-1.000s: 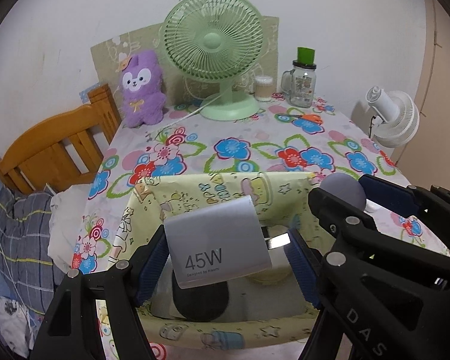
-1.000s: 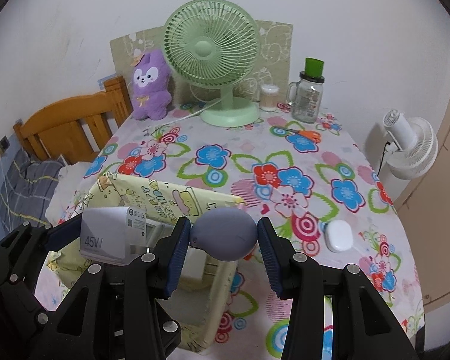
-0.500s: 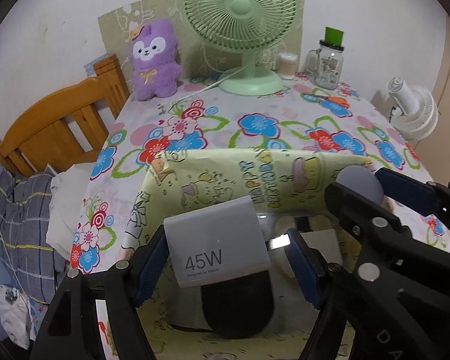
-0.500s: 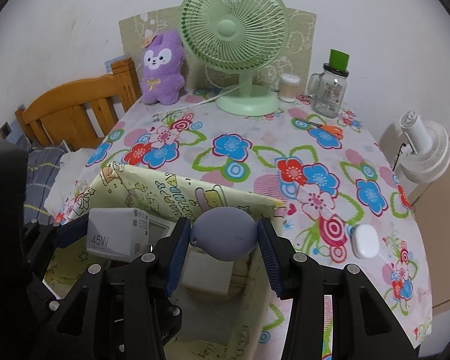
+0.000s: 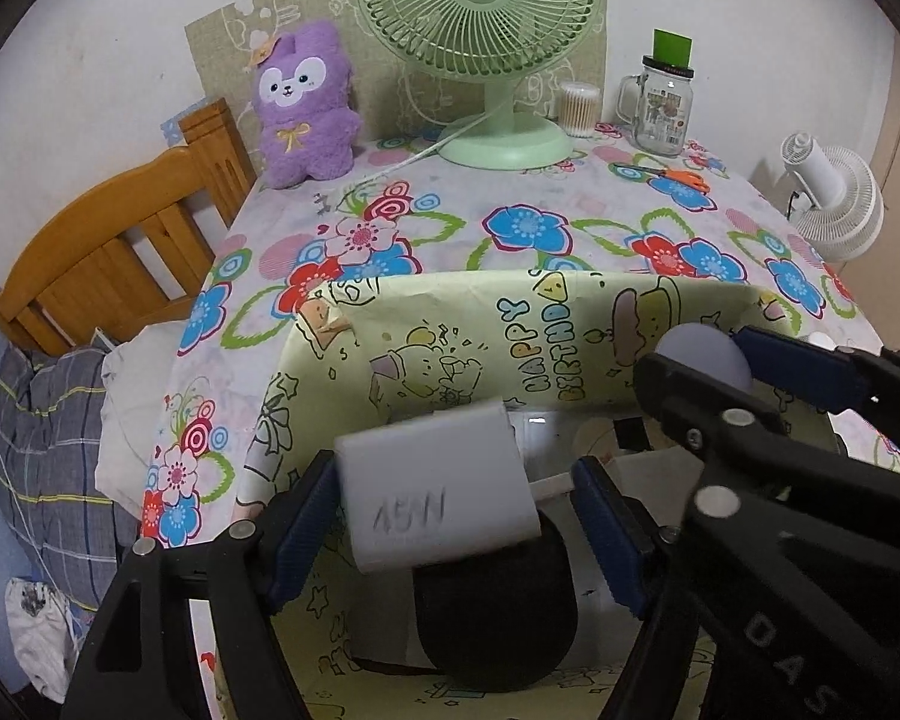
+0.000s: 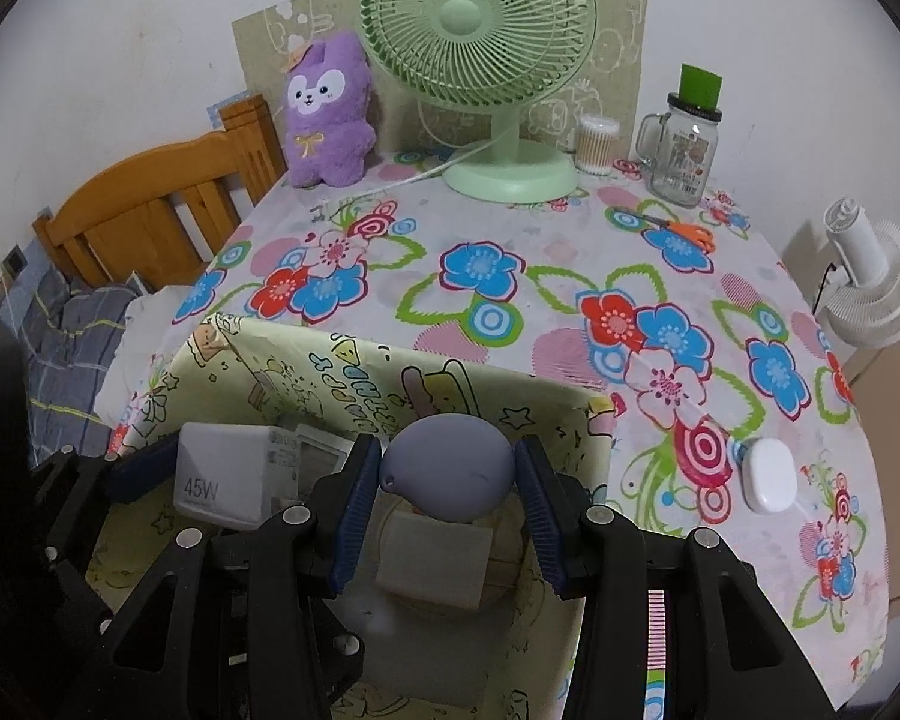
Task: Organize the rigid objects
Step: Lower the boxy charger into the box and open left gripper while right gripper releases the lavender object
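Note:
My left gripper is shut on a grey 45W charger and holds it over the open yellow cartoon-print box. The charger also shows in the right wrist view. My right gripper is shut on a lilac egg-shaped case, also above the box; the case shows in the left wrist view. Inside the box lie a black round object and a pale square item.
On the floral tablecloth stand a green fan, a purple plush, a glass jar mug, a cotton-swab tub, orange scissors and a white case. A wooden bed frame is at the left, a white fan at the right.
Both grippers have moved forward and lower over the box with their objects still held. The charger now looks blurred and tilted in the left jaws.

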`<state>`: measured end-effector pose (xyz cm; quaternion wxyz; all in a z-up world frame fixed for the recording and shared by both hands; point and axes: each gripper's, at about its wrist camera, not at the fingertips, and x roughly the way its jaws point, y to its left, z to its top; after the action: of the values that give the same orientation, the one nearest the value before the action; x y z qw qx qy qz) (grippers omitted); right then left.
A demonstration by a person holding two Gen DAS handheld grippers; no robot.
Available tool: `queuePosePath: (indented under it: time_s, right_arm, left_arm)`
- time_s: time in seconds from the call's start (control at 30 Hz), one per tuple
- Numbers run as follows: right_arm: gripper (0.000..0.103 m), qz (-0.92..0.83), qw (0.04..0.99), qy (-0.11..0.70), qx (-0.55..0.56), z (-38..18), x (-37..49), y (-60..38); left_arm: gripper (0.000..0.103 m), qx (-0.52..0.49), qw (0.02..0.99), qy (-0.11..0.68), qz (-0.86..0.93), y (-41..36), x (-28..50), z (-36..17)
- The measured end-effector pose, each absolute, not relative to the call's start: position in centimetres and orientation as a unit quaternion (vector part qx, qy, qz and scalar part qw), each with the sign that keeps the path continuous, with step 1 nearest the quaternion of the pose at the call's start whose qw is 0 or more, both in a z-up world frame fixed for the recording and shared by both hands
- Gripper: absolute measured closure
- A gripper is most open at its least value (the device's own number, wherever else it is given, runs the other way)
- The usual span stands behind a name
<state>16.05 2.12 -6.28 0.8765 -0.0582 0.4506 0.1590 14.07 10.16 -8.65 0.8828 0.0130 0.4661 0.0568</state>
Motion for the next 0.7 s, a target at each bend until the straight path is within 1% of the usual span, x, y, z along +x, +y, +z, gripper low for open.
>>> queuePosePath:
  time_s: [0.07, 0.17, 0.33, 0.53, 0.6, 0.67, 0.7]
  right_arm:
    - [0.053, 0.157, 0.875, 0.454, -0.055, -6.5, 16.2, 2.1]
    - [0.053, 0.154, 0.872, 0.463, -0.048, -6.9, 16.6, 2.0]
    - [0.053, 0.146, 0.878, 0.452, -0.056, -6.5, 16.6, 2.1]
    - [0.051, 0.155, 0.873, 0.458, -0.062, -6.5, 16.4, 2.1]
    - [0.048, 0.162, 0.873, 0.456, -0.059, -6.2, 16.1, 2.1]
    - [0.037, 0.163, 0.876, 0.449, -0.061, -5.7, 15.6, 2.0]
    - [0.035, 0.164, 0.880, 0.442, -0.065, -5.3, 15.2, 1.9]
  left_arm:
    - [0.018, 0.015, 0.883, 0.467, 0.052, 10.1, 14.1, -8.7]
    - [0.016, 0.022, 0.884, 0.465, 0.048, 9.9, 14.1, -8.7]
    - [0.016, 0.022, 0.886, 0.461, 0.048, 9.8, 13.8, -8.4]
    - [0.011, 0.026, 0.894, 0.444, 0.046, 9.1, 12.7, -7.2]
    - [0.009, 0.024, 0.896, 0.441, 0.047, 8.9, 12.3, -6.8]
    - [0.007, 0.022, 0.898, 0.436, 0.047, 8.7, 11.9, -6.4]
    - [0.007, 0.022, 0.900, 0.433, 0.048, 8.6, 11.7, -6.2]
